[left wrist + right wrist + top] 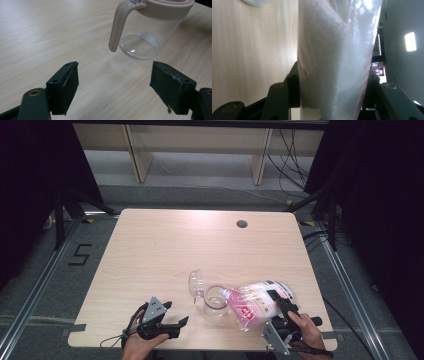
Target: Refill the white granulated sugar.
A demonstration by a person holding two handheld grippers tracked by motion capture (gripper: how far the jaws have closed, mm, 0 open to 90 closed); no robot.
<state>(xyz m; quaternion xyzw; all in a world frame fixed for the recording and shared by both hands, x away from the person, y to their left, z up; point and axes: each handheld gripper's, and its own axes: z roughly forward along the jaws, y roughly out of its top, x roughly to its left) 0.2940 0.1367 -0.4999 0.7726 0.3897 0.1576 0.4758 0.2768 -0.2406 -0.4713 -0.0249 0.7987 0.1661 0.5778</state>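
We found the right gripper (276,301) clamped on a clear plastic bag (260,302) with pink print, which held a white granular powder (332,65). In the right gripper view the jaws stood about half closed, pressing the bag from both sides, with the powder bulging between them. In the high view the bag was tilted, its open end lying at the rim of a clear jug (214,300) near the front edge of the table (165,245). The jug stood upright, with a pale pink rim band and handle (119,25). A thin white deposit lay on its bottom.

The left gripper (176,326) rested near the front edge, just left of the jug. Its jaws stood wide apart with nothing between them, and touched nothing but perhaps the tabletop; we could not tell.
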